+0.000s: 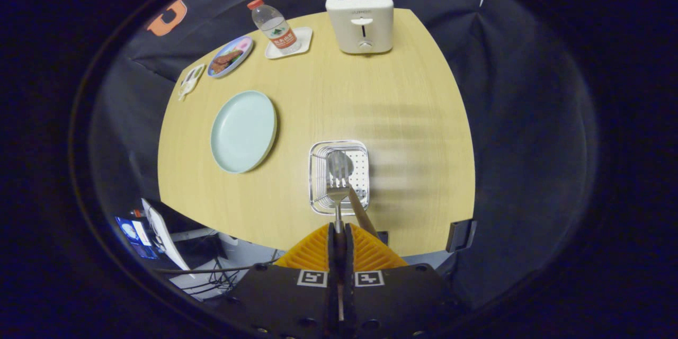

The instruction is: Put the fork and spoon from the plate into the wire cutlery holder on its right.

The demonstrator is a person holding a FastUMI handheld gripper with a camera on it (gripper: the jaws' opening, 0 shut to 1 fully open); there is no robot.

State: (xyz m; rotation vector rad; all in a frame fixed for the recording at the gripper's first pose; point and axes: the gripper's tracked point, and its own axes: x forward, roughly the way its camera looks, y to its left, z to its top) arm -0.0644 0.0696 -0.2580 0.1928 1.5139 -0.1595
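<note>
Wooden table [413,116]; pale plate [243,131] bare; gripper [339,233] fingers pinch fork [337,190] handle, tines over wire cutlery holder [339,177]; spoon [344,169] stands inside holder; toaster [360,18] holds bread.

desk [413,132]: wire cutlery holder [339,177] just ahead of the claw [339,233], spoon [341,165] inside it, fork [337,193] held between the closed fingers above it; plate [243,131] to its left. beyond: toaster [360,18], bottle [274,26] on a small tray [303,41], food plate [230,56] further left.
</note>
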